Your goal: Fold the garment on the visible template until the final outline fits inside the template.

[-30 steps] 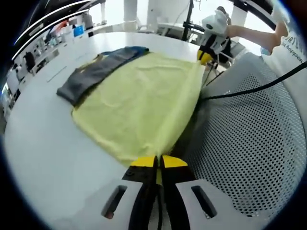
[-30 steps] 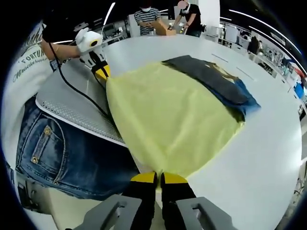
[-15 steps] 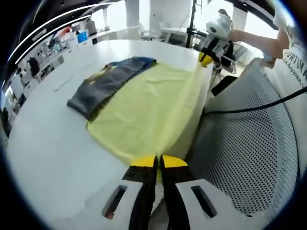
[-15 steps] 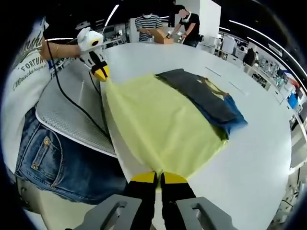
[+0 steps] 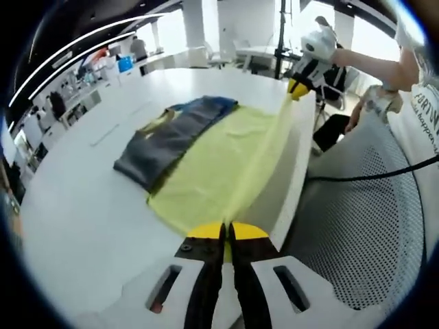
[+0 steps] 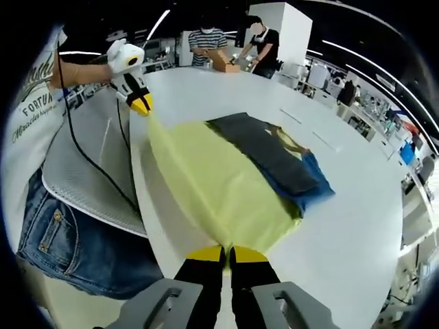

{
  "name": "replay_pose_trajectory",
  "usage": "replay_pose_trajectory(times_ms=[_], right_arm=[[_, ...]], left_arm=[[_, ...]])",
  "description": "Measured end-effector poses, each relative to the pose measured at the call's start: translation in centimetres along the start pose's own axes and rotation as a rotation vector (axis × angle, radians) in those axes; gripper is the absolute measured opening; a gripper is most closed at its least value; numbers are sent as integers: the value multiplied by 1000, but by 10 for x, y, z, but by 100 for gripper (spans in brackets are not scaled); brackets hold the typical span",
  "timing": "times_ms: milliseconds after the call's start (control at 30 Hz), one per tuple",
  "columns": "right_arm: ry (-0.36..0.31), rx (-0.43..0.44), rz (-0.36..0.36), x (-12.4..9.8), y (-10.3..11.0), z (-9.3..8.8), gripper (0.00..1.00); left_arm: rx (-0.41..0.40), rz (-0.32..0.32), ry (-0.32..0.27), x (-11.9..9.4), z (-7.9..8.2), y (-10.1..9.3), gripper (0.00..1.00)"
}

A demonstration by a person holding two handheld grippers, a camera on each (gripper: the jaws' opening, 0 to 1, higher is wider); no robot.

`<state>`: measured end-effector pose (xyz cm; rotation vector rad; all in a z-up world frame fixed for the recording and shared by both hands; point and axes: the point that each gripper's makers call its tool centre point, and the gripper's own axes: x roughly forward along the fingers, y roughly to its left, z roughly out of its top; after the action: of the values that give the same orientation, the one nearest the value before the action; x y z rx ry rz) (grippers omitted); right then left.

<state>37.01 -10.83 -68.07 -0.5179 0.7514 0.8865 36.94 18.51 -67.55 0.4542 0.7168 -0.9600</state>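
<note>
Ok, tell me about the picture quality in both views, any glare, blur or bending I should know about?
Left gripper view: bright windows wash out the top, and fisheye bends the round white table; the yellow cloth garment stays sharp. Right gripper view: even light, ceiling strips curve near the edge, the dark grey and blue folded garment is clear, far people are soft.

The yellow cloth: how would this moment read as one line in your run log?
step: lifting edge | left gripper: shut on yellow garment | right gripper: shut on its other corner | dark folded garment: on white table
</note>
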Motion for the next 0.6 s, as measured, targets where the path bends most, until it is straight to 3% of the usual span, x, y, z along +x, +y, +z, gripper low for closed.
replay_pose_trajectory(times_ms=[600], right_arm=[[-45,-35,-99,0,-39,30,0]], left_arm=[[58,83,-55,3,34,43,0]])
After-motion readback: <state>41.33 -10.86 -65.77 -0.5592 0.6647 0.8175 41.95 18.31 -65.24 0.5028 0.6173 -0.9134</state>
